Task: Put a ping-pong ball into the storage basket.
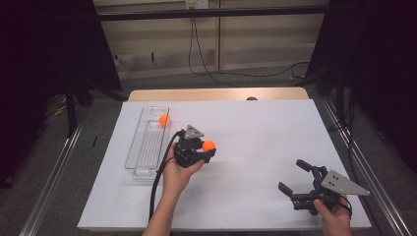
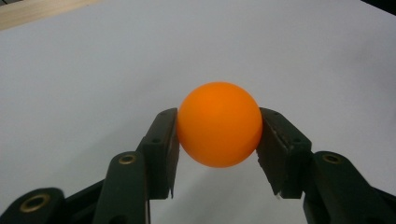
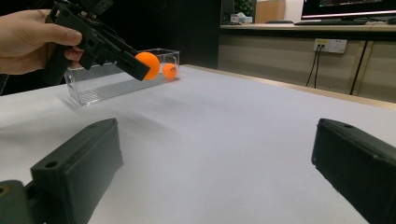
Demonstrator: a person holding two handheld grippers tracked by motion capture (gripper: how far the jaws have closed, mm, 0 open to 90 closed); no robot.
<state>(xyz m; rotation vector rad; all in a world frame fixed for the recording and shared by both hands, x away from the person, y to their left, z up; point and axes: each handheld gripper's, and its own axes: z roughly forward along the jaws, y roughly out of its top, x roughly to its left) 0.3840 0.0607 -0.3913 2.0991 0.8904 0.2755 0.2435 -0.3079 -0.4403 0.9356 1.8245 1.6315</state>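
Both balls orange: one (image 1: 209, 145) in black tongs (image 1: 205, 150), other (image 1: 163, 119) in clear tray (image 1: 147, 142). Surface (image 1: 255, 147) white w/ tan wood edge.

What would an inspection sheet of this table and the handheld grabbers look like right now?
Surface: white sheet over a wooden table.
Job's things: one orange ball clamped in the left gripper, held above the sheet; a second orange ball lies at the far end of the clear tray.
Clutter: nothing seen.
Grippers: left shut on the ball; right gripper open, nothing between its jaws, low at the near right corner.
Cables: black cable trails from the left gripper; wires on the floor behind.
Surroundings: dark curtains on both sides, pale wall panels behind.
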